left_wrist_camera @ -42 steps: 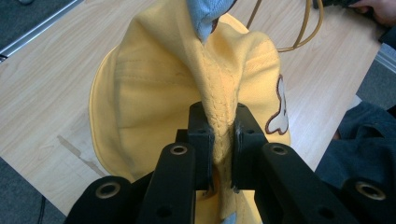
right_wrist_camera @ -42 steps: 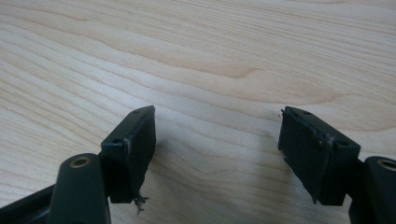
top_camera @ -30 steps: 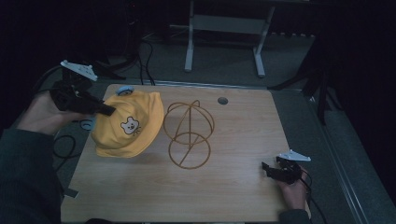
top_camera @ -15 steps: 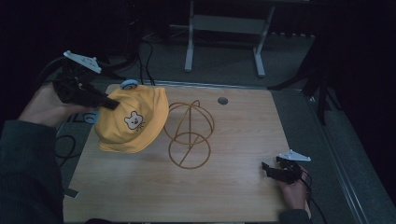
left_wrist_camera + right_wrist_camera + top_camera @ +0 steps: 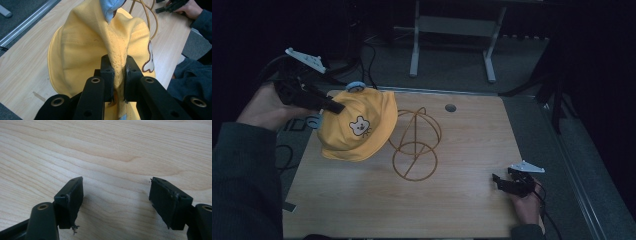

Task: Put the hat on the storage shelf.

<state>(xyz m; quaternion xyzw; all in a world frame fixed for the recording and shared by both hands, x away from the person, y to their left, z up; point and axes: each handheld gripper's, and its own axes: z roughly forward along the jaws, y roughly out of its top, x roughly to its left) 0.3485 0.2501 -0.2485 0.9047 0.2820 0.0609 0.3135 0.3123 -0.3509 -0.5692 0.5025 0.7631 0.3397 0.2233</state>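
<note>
We have the hat (image 5: 357,127) up off the table (image 5: 462,210), but it is not on the wire stand (image 5: 416,145) yet; our left tongs (image 5: 117,75) pinch a fold of it tight; it hangs just left of the stand; our right tongs (image 5: 116,202) rest wide open, holding nothing.

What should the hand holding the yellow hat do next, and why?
Probably carry the yellow hat sideways over the wire stand. The left gripper is shut on a fold of the hat, and the stand sits bare right beside it. The right gripper rests open on the table.
</note>
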